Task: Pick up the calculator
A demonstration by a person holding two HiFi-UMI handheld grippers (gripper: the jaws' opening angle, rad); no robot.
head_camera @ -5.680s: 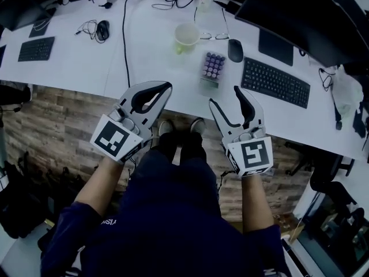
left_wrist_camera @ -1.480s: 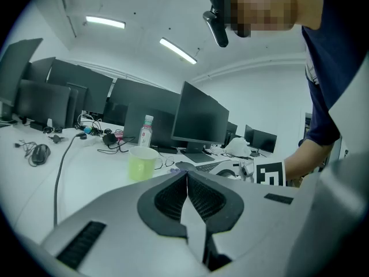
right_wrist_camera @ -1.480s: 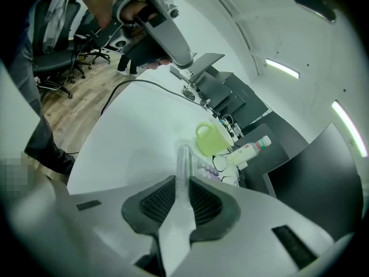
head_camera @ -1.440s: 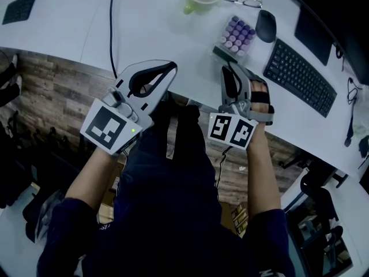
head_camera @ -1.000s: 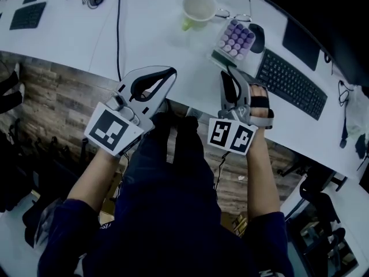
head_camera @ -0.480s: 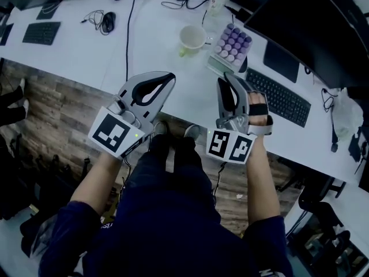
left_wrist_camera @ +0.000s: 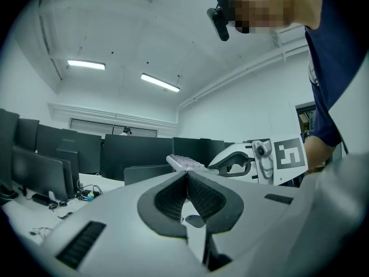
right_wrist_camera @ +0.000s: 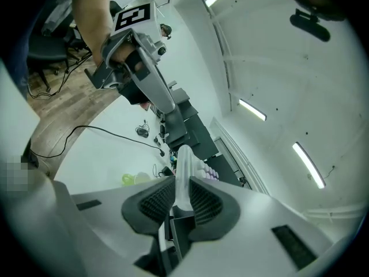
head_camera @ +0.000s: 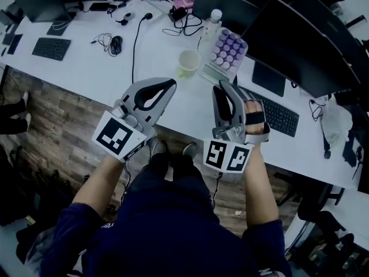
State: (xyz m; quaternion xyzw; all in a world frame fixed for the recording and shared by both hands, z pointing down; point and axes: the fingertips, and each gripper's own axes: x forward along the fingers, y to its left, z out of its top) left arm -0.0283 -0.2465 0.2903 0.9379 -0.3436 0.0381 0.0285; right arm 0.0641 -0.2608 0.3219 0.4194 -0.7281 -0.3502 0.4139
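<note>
The calculator (head_camera: 225, 53), white with round purple keys, is held clear above the white desk (head_camera: 86, 68). My right gripper (head_camera: 222, 88) is shut on its near edge. In the right gripper view the calculator (right_wrist_camera: 184, 165) shows edge-on, pinched between the two ribbed pads (right_wrist_camera: 154, 199). My left gripper (head_camera: 169, 85) hovers beside it to the left, its jaws shut on nothing. In the left gripper view the left gripper (left_wrist_camera: 186, 175) has its tips pressed together, with the calculator (left_wrist_camera: 185, 162) and the right gripper (left_wrist_camera: 241, 157) beyond them.
On the desk stand a pale green mug (head_camera: 188, 63), a water bottle (head_camera: 212, 21), a black keyboard (head_camera: 275, 114), a mouse (head_camera: 116, 44) with cables and a second keyboard (head_camera: 51, 48). Dark monitors (head_camera: 294, 36) line the far side. Wood floor lies below the desk edge.
Both grippers have risen well above the desk, and the calculator has gone up with the right one. The desk now looks farther below, with more of it in view.
</note>
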